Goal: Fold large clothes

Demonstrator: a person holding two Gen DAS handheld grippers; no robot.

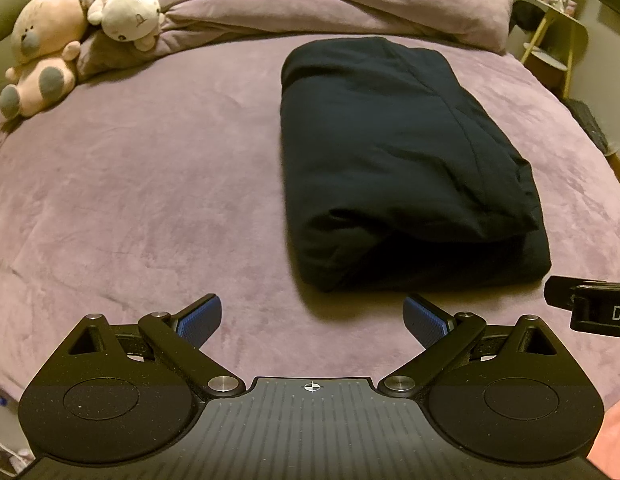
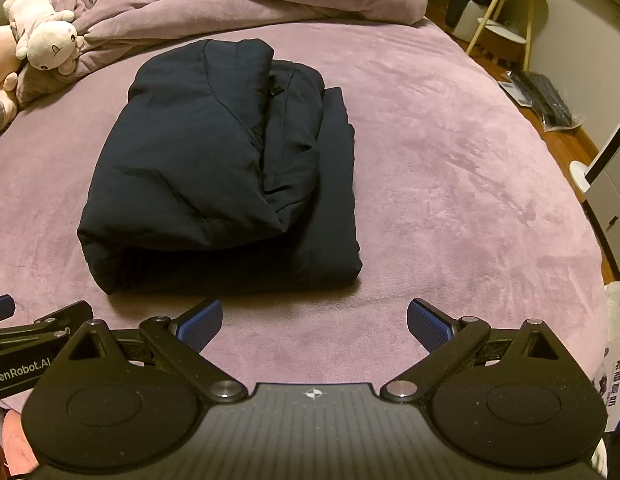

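1. A dark navy garment [image 1: 401, 152] lies folded into a thick rectangular bundle on the purple bed [image 1: 150, 184], roughly mid-bed and closer to the near edge than to the heaped duvet [image 1: 349, 0] along the far edge.
2. The left gripper [image 1: 312, 318] hangs above the near edge with its jaws spread wide and nothing between them; the bundle's near fold sits just beyond its blue fingertips [image 1: 202, 316], ahead and off to the right.
3. The right gripper [image 2: 314, 322] is likewise spread apart and empty, with the bundle's near fold just past its tips, ahead and to the left.
4. Neither claw touches the cloth.
5. Two plush toys [image 1: 74, 24] lean together at the far left corner, against the duvet.
6. A small side table [image 2: 505, 12] stands off the bed's far right corner.
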